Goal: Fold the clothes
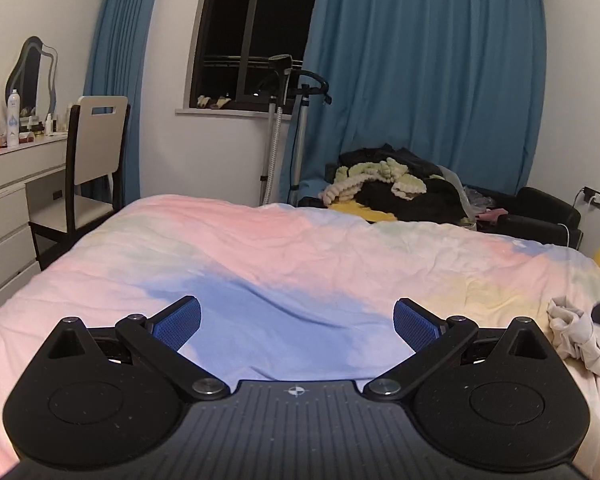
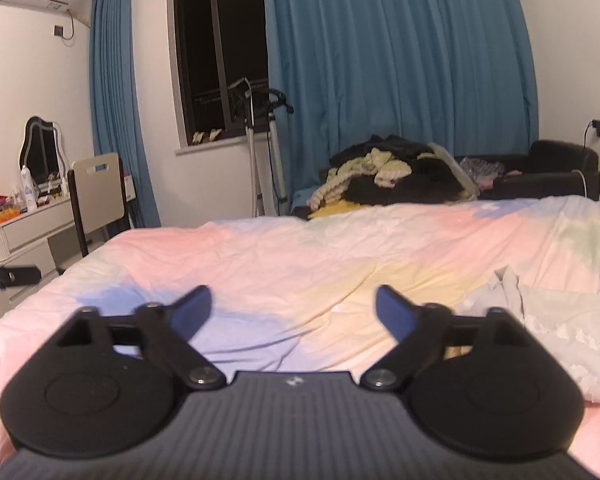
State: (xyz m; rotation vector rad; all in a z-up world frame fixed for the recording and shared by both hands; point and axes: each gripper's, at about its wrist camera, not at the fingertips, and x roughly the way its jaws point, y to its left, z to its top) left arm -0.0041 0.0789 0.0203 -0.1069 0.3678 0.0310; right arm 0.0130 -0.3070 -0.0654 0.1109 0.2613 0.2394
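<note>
Pastel duvet [image 1: 300, 248] lies bare ahead of both wide-open, empty grippers, left [image 1: 297, 322] and right [image 2: 293, 312] (crumpled garment [image 2: 548, 320] at right edge).

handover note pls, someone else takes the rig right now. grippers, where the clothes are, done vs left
Left gripper: open, empty, over the pastel bedspread.
Right gripper: open, empty, over the same bedspread.
Clothes: a crumpled white garment lies on the bed to the right of both grippers, unfolded. A pile of dark and pale clothes sits beyond the far edge of the bed.
Done: nothing folded is in view.
Left: pick up the white garment, spread it flat, fold it; the pile probably follows.
</note>
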